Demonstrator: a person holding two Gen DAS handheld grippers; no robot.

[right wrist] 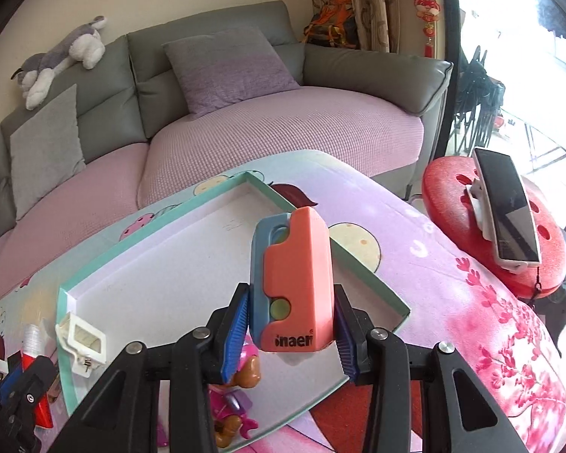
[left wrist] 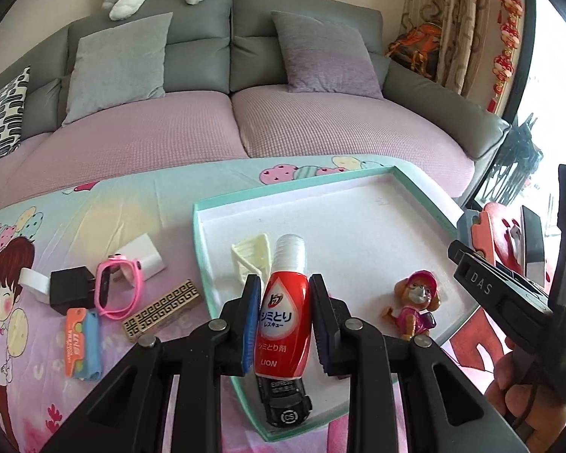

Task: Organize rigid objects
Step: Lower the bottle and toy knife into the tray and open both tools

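Observation:
My left gripper is shut on a red and white stain-remover bottle, held above the near edge of a white tray with a teal rim. A black toy car, a cream plastic clip and a pink toy dog lie in the tray. My right gripper is shut on an orange and blue case, held above the tray; the toy dog is below it. The right gripper also shows at the right edge of the left wrist view.
On the cartoon cloth left of the tray lie a pink watch, a black charger, a white box, a patterned block and an orange and blue case. A sofa stands behind. A red stool with a phone is at right.

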